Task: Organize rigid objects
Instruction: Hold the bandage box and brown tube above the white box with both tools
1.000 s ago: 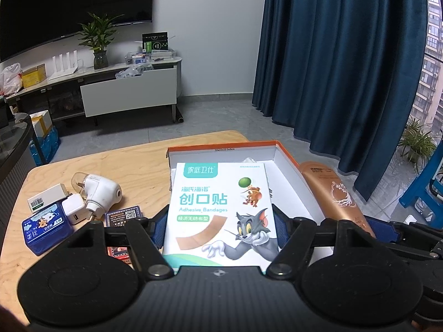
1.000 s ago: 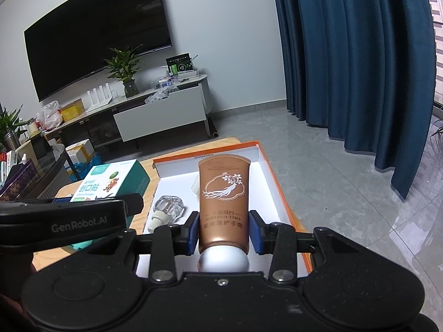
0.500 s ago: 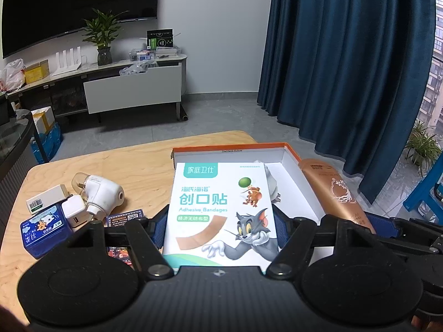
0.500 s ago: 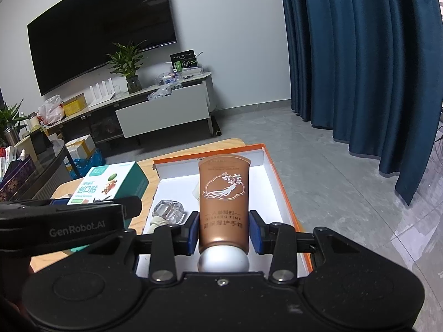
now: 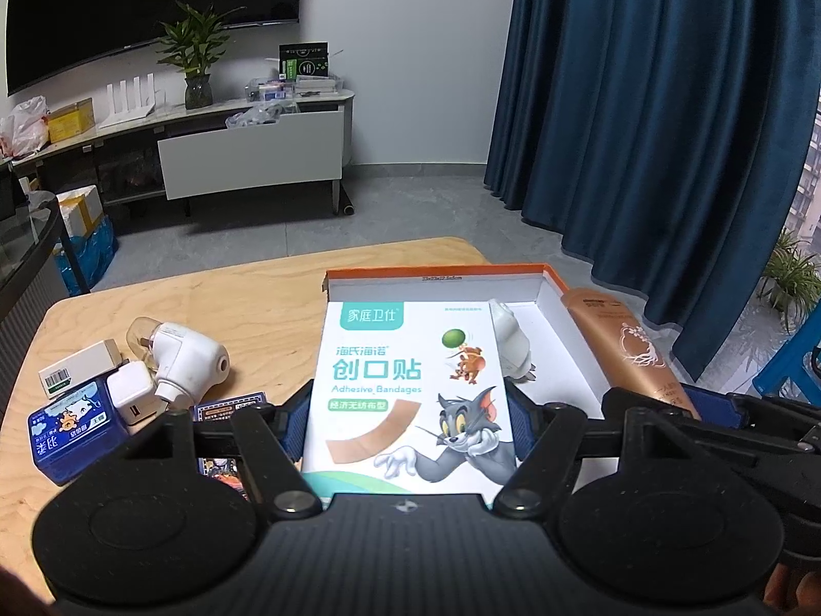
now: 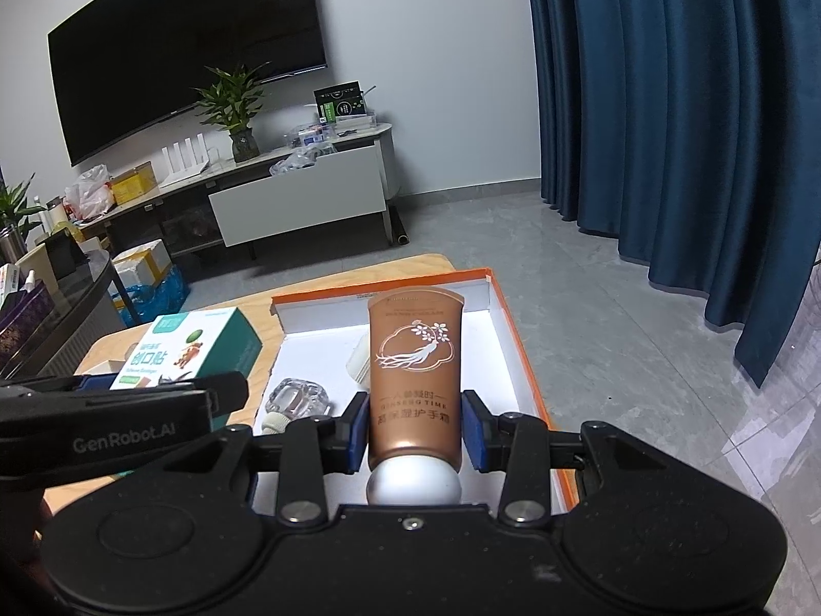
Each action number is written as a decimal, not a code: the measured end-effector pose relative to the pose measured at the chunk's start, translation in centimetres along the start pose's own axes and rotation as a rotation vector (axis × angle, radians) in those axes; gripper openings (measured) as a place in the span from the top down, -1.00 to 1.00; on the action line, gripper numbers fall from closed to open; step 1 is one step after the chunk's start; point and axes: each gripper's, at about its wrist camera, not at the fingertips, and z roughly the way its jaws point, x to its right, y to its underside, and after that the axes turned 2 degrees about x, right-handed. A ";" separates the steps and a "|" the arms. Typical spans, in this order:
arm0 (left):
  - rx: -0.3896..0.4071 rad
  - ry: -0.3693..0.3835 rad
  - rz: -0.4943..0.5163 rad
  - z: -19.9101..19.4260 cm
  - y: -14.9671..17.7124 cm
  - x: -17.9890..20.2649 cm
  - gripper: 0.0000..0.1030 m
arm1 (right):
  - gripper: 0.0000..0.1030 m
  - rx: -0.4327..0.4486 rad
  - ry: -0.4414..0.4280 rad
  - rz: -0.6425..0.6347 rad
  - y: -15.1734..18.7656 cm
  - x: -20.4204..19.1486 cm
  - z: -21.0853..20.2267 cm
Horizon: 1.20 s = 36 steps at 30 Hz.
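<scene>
Nothing has shifted: our left tongs (image 5: 408, 418) still grip the white cartoon-printed bandage carton (image 5: 410, 390), right tongs (image 6: 414, 423) the bronze cream tube (image 6: 414, 374), both above the orange-rimmed white tray (image 6: 505, 318).

A: What sits between the left gripper (image 5: 408, 423) pads?

B: A bandage box (image 5: 408, 385), clamped on both long sides, its printed face up, reaching ahead over the orange-rimmed tray (image 5: 436, 273).

A: And to the tool's right?

B: A copper tube (image 5: 623, 354) slants above the tray's right wall, its near end in the right gripper (image 5: 687, 403).

A: Left of the tool?

B: On the wooden table (image 5: 246, 303): a white plug (image 5: 187, 359), a small white charger (image 5: 131, 392), a blue box (image 5: 69, 428).
</scene>
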 end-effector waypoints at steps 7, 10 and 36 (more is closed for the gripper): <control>-0.015 -0.001 -0.013 0.8 -0.4 -0.2 -0.39 | 0.11 -0.012 0.006 -0.009 -0.6 -0.1 0.6; -0.021 -0.004 -0.012 1.1 -0.4 -0.2 -0.39 | 0.11 -0.015 0.009 -0.012 -0.8 -0.6 0.9; -0.041 -0.003 -0.017 2.3 -0.7 -0.1 -0.39 | 0.11 -0.032 0.021 -0.022 -0.6 -0.2 2.3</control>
